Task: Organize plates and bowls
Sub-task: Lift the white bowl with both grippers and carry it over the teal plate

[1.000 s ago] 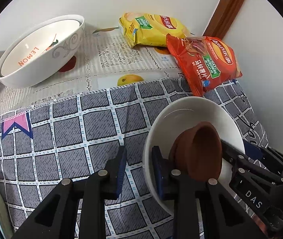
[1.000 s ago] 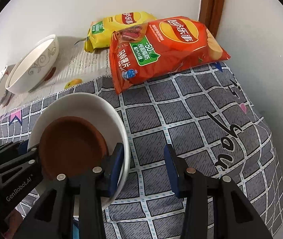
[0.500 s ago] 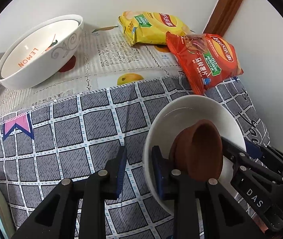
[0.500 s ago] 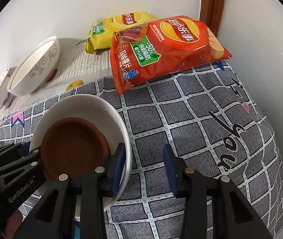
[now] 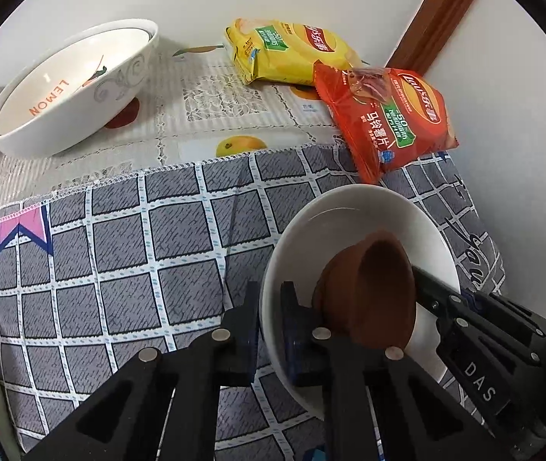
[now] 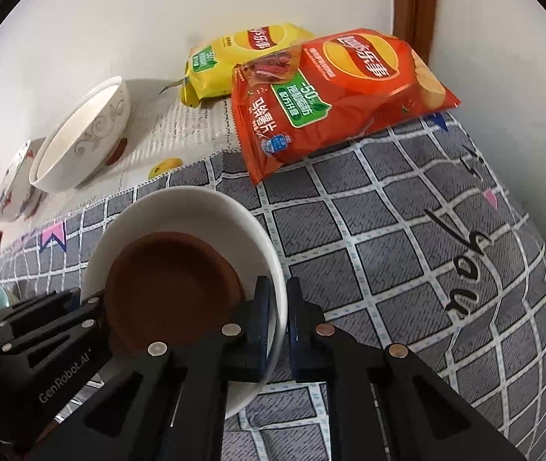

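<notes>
Resting on the gray checked cloth (image 5: 127,253), the white bowl (image 5: 353,207) is gripped from two opposite sides. Its left rim is clamped between the fingers of the left gripper (image 5: 270,326), one blue-padded finger (image 5: 248,330) being set against the outer wall and the other inside the bowl. Its right rim is clamped the same way by the right gripper (image 6: 278,322), with one finger (image 6: 259,326) inside the bowl and the other just outside the wall. Both pairs of jaws are drawn tight on the thin rim, so that only the bowl's wall is seen between the pads.

Inside the white bowl a smaller brown bowl (image 6: 173,288) is seen, tilted toward the left gripper's side and leaning near that gripper's inner finger; whether it touches the finger cannot be told.

Beyond the white bowl, just past its far rim, a red chip bag (image 6: 334,92) is laid half on the checked cloth and half on the pale fruit-print cloth (image 5: 211,115). Behind that, a yellow chip bag (image 5: 292,53) is set against the wall. Well apart from the white bowl, to its far left, a large patterned bowl (image 5: 69,88) lettered LEMON is placed on the pale cloth, with another dish (image 6: 13,188) beside it at the picture's edge.
</notes>
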Tool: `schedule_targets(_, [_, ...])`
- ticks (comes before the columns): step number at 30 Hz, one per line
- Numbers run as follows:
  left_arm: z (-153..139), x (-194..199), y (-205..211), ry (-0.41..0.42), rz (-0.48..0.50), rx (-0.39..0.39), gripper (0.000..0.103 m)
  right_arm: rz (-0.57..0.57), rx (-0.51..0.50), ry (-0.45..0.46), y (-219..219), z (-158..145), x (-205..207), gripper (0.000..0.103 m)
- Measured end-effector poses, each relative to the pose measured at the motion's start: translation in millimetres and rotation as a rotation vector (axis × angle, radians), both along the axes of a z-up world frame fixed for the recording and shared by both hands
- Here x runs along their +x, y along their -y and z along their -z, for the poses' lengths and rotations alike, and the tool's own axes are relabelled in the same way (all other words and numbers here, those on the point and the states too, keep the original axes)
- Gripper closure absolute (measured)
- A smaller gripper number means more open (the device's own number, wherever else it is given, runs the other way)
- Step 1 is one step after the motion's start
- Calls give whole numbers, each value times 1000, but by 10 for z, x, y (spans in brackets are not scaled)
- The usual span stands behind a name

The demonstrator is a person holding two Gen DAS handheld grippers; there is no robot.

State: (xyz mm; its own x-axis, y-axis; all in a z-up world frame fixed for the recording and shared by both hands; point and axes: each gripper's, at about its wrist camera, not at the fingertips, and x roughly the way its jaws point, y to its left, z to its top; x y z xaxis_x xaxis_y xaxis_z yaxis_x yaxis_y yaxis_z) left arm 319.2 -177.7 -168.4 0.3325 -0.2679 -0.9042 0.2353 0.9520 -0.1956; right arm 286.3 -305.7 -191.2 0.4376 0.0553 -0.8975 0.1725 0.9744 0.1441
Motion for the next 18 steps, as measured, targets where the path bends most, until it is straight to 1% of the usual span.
schedule_targets(3, [-16, -35, -35, -15, -6, -9, 92, 2, 13, -1, 9, -26, -44, 95])
schedule_targets(7, [-63, -94, -87, -14, -13, -15, 93, 9, 12, 6, -44, -82, -115, 95])
schedule_targets(11, [-163, -159, -159, 0, -19, -13, 93, 16, 27, 19, -101, -171, -176, 95])
schedule_targets(18, [-340, -260, -326, 19, -36, -15, 93, 17, 21, 46, -260, -373, -271, 95])
